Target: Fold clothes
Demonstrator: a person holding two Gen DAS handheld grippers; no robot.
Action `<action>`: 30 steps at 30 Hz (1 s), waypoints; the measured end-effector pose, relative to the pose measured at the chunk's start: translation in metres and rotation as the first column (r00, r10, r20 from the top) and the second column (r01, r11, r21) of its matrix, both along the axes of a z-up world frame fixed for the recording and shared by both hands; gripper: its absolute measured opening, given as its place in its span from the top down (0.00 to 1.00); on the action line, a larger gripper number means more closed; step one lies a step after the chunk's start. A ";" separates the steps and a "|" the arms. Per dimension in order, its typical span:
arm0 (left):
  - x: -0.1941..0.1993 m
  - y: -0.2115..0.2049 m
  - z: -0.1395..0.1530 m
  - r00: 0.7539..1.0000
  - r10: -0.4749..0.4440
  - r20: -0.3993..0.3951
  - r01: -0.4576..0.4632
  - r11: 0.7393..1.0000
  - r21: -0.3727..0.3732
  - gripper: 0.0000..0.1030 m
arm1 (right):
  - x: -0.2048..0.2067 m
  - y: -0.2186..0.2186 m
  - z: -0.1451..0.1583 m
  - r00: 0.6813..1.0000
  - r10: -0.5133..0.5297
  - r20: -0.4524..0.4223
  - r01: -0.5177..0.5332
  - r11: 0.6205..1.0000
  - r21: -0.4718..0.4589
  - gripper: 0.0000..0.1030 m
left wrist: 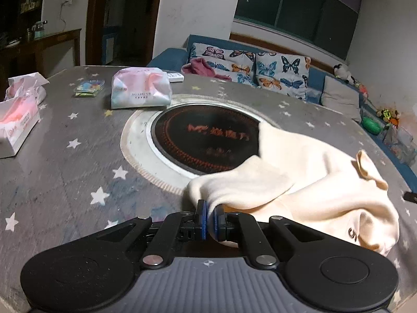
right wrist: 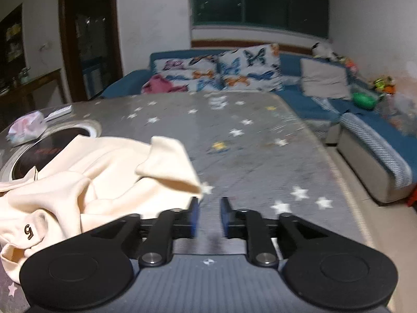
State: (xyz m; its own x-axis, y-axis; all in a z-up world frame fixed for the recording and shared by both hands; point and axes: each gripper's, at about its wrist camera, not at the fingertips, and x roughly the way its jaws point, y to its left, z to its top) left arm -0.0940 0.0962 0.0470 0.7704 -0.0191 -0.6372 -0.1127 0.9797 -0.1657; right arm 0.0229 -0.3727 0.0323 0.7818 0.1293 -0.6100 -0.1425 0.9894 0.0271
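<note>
On the grey star-patterned table [left wrist: 65, 172], far left in the left wrist view, sits an opened tissue box [left wrist: 15, 125] with pink wrapping. Further along lie a small stack of colourful cards [left wrist: 89, 88] and a soft tissue pack [left wrist: 140, 88], pink and white, with a white remote [left wrist: 175, 77] just behind it. At centre, a round black cooktop [left wrist: 206, 140] with a pale ring is set into the table surface. A cream garment [left wrist: 299, 180] lies crumpled right of centre, one edge overlapping the cooktop rim. The left gripper [left wrist: 208, 214] is clamped on a fold of that garment at its near edge, blue pads pressed together with cloth between them.

Beyond the table stands a blue sofa [left wrist: 172, 57] carrying butterfly cushions [left wrist: 281, 73], a pink cloth [left wrist: 200, 67] and a green ball [left wrist: 372, 126] at the far right.

From the right wrist view, the cream garment [right wrist: 91, 180] occupies the left of the table [right wrist: 260, 143], a dark letter mark visible on its near fold. The right gripper [right wrist: 209, 208] hangs just right of the garment's raised corner, jaws parted and holding nothing. This view is motion-blurred.
</note>
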 end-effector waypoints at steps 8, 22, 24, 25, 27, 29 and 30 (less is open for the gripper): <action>0.000 -0.009 0.006 1.000 -0.010 0.023 0.007 0.994 0.112 0.60 | 0.044 0.024 -0.026 0.999 0.045 -0.026 -0.047 0.997 -0.066 0.62; 0.025 -0.048 0.013 0.969 -0.241 0.055 0.224 0.950 0.217 0.60 | 0.030 0.014 -0.001 0.997 0.011 0.081 -0.003 0.995 -0.095 0.96; 0.028 -0.056 0.004 0.961 -0.276 0.027 0.261 0.932 0.251 0.60 | 0.019 0.006 0.006 0.994 -0.023 0.103 0.033 0.994 -0.099 0.96; 0.028 -0.058 0.000 0.957 -0.289 0.017 0.275 0.926 0.260 0.60 | 0.012 0.000 0.008 0.993 -0.047 0.106 0.057 0.994 -0.095 0.96; 0.026 -0.059 -0.004 0.951 -0.308 0.008 0.296 0.919 0.260 0.57 | -0.002 -0.011 0.013 0.989 -0.095 0.110 0.104 0.991 -0.086 0.96; 0.024 -0.059 -0.006 0.941 -0.340 0.003 0.328 0.911 0.251 0.52 | -0.015 -0.022 0.017 0.983 -0.142 0.114 0.151 0.985 -0.078 0.96; 0.023 -0.060 -0.007 0.936 -0.351 -0.001 0.340 0.906 0.254 0.52 | -0.022 -0.027 0.019 0.979 -0.166 0.116 0.175 0.982 -0.073 0.96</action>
State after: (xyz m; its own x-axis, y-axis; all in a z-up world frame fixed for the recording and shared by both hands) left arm -0.0709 0.0367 0.0396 0.7710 -0.1359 -0.6222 0.2416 0.9664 0.0882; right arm 0.0009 -0.3998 0.0512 0.8503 -0.0585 -0.5230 0.0306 0.9976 -0.0619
